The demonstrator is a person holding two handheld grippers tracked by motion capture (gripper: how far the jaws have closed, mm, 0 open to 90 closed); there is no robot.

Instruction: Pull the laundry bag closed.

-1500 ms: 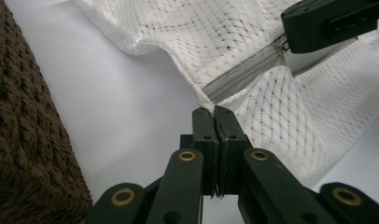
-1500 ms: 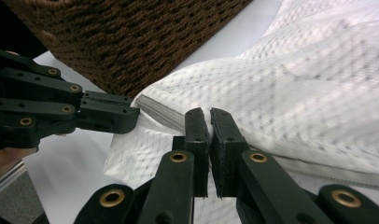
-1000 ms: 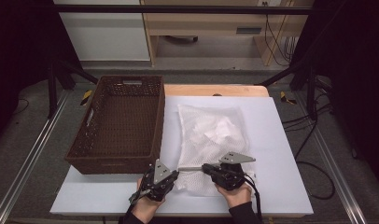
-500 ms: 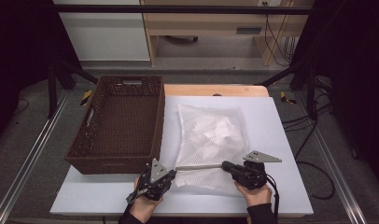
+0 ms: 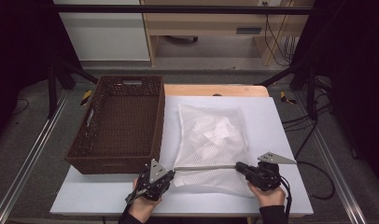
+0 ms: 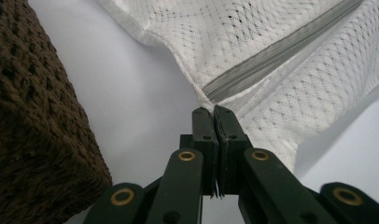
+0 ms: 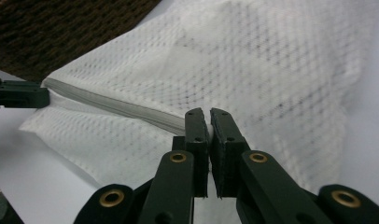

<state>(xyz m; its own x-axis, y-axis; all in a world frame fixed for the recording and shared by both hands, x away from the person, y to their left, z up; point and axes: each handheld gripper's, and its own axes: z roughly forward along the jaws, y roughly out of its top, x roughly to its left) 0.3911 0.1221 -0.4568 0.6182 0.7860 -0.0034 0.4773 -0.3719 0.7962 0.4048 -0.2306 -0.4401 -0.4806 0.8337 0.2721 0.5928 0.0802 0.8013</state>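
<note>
Fingers: the left gripper (image 6: 214,111) had its fingers pressed together on the end of the zipper (image 5: 204,166), at the near-left corner of the mesh laundry bag (image 5: 211,144); the right gripper (image 7: 209,114) had its fingers pinched on the same zipper at its far end, probably on the slider, though the pull itself was hidden between the pads
Bag: lay flat on the white table (image 5: 271,116), at about 3 o'clock from the brown wicker basket (image 5: 117,126), with a crumpled white cloth (image 5: 218,133) inside it
Zipper line: drawn taut between the two grippers across the bag's near end, running from 9 o'clock to 3 o'clock in the high view
Step in hand: judged to be running the slider along the zipper while the left gripper anchored the end
Next move: seemingly little travel remained; it called for steady tension, a level pull toward 3 o'clock, and a firm anchor so the mesh would not bunch
Change from earlier: the right gripper had travelled along the zipper toward 3 o'clock, from near the bag's middle to its right edge; the left gripper had stayed put
Basket: empty, just beside the bag at 9 o'clock
</note>
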